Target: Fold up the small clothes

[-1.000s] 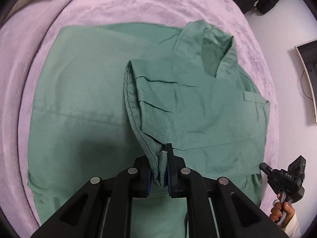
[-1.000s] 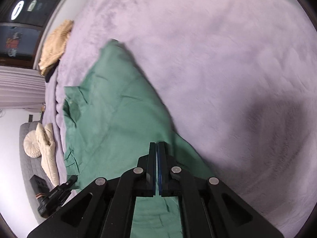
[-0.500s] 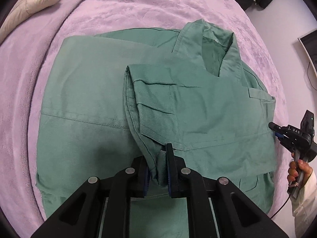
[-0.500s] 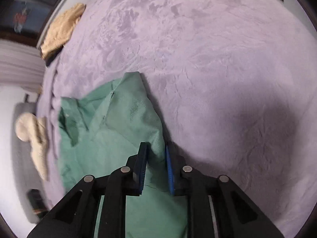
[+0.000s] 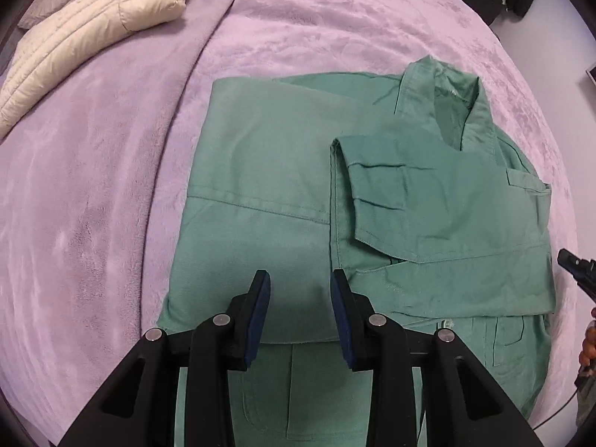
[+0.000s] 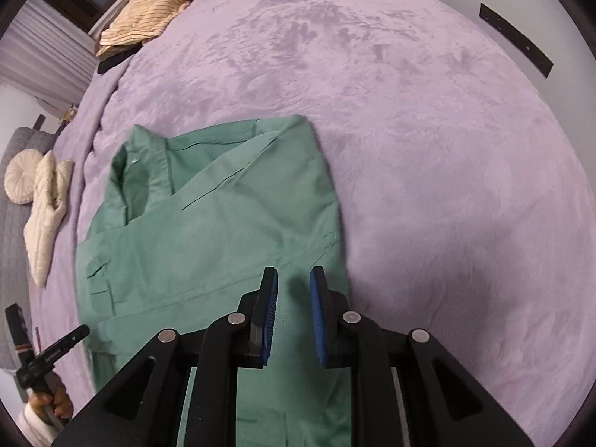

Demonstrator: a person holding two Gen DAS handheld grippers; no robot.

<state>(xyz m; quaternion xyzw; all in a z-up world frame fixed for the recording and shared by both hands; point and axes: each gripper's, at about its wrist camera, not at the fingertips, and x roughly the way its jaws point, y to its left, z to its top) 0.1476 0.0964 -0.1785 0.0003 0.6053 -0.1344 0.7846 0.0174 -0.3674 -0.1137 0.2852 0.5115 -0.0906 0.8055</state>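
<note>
1. The left gripper [image 5: 300, 290] has its jaws spread apart. They have just been opening. Nothing is pinched between them now, and only flat green cloth shows in the gap.
2. The right gripper [image 6: 292, 287] has its jaws spread a little too. They have just been opening and hold nothing. Green cloth shows in the gap.
3. Both grippers point down at the shirt [image 5: 372, 205].
4. The shirt is green and lies flat on the blanket [image 5: 111, 186]. In the left view it fills the middle and the 3 o'clock side.
5. One sleeve [image 5: 376, 193] is folded in over the body of the shirt. Its cuff end lies at about 1 o'clock from the left jaws.
6. The collar [image 5: 443, 97] sits at the far end of the shirt, at about 1 o'clock in the left view. In the right view it is at about 10 o'clock.
7. The blanket is soft and light purple. It covers the bed all around the shirt.
8. A cream puffy jacket [image 5: 93, 26] lies on the blanket at 10 o'clock in the left view, well apart from the shirt.
9. A striped tan cloth [image 6: 149, 11] lies at the far edge of the bed, at 11 o'clock in the right view.
10. A hand [image 6: 48, 402] shows at 8 o'clock in the right view, holding the left gripper's handle.
</note>
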